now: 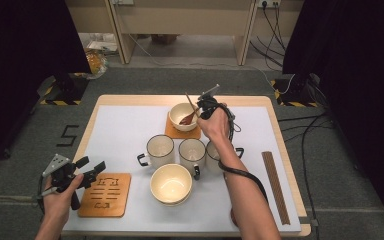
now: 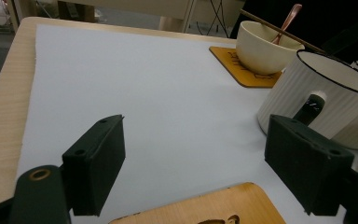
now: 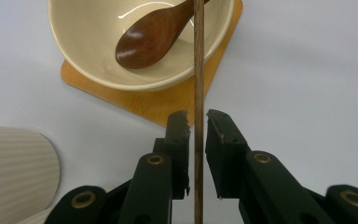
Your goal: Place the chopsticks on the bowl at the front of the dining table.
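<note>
White table (image 1: 130,125), chopstick (image 3: 198,70) lengthwise between slightly parted right hand-held gripper (image 3: 196,119) jaws, tip across bowl (image 3: 88,42)

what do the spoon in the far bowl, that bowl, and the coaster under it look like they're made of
Spoon: dark wood, smooth and likely oiled or lacquered, with faint grain and a soft sheen.
Bowl: probably glazed ceramic, cream and glossy, with a bright reflection inside.
Coaster: light wood or bamboo, going by its matte orange-tan face and thin flat edge.

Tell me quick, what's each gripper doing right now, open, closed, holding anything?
Left gripper: open, holding nothing, above the near coaster.
Right gripper: jaws slightly apart, a chopstick between them, over the bowl; no firm grip visible.
</note>
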The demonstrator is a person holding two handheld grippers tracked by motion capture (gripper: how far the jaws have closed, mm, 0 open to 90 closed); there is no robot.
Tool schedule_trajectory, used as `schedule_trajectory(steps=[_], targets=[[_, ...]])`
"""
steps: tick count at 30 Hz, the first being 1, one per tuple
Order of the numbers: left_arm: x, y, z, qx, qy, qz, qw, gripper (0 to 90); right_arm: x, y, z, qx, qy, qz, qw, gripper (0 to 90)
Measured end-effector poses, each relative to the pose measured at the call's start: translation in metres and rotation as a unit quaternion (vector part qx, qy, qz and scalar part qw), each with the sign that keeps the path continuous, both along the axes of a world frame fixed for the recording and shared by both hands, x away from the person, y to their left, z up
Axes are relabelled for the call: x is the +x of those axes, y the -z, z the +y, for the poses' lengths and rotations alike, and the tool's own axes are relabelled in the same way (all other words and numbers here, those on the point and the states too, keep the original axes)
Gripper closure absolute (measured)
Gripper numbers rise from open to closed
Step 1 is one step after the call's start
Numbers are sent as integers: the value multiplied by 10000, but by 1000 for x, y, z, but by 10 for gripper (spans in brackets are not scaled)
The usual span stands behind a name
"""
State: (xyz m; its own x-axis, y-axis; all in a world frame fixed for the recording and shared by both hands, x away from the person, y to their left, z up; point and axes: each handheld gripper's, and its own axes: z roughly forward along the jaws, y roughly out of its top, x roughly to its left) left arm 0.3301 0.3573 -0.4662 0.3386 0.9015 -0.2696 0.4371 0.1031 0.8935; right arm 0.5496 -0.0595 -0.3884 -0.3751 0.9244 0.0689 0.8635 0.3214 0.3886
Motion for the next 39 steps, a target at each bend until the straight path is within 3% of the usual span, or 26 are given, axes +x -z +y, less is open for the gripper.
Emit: schedule_trajectory(steps=[39], targets=[[0, 0, -1, 2, 1, -10, 10000, 196, -15, 1, -8, -45, 19, 265, 9996, 796]])
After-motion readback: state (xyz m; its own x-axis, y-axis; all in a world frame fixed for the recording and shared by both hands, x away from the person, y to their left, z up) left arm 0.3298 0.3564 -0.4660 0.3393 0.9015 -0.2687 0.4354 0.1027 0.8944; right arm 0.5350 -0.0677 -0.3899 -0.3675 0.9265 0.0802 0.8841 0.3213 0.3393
